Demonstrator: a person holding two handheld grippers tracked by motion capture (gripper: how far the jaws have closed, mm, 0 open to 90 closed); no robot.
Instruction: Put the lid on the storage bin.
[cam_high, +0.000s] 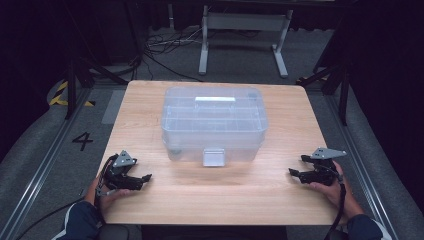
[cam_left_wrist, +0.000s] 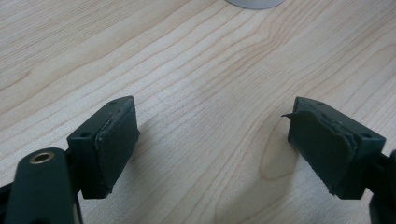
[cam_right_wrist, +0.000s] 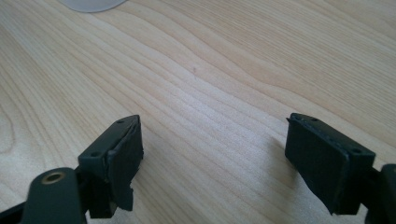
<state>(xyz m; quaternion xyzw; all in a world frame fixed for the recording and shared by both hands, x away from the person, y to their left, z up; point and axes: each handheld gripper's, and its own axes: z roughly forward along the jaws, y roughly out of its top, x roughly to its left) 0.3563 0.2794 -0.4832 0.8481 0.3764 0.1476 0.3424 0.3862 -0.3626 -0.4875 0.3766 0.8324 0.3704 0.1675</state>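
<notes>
Resting our two grippers on the pale wooden table (cam_high: 150, 100), we hold nothing yet. The left gripper (cam_high: 146, 177) sits near the table's near-left corner, and in the left gripper view its black padded fingers (cam_left_wrist: 114, 144) stand wide apart with only bare wood grain between them. The right gripper (cam_high: 292, 173) sits near the near-right corner, its fingers (cam_right_wrist: 322, 161) spread just as wide — again empty. What we seem set to handle is the clear, lidded plastic storage box (cam_high: 214, 120), which stands at the middle of the table, a little toward the far edge, with a small clear latch tab (cam_high: 214, 156) hanging at the centre of its near wall. From both sets of fingers the box lies forward and inward: up and to the right of the left gripper, up and to the left of the right one, well apart from each. Its long axis runs across the table from left to right, so each short end faces one hand. Neither hand looks clearly nearer — the two sit about evenly to either side, and the latch lies roughly midway between them. We judge that a two-handed approach, one gripper to each end, suits this layout, though a single reach for the latch is equally open.
</notes>
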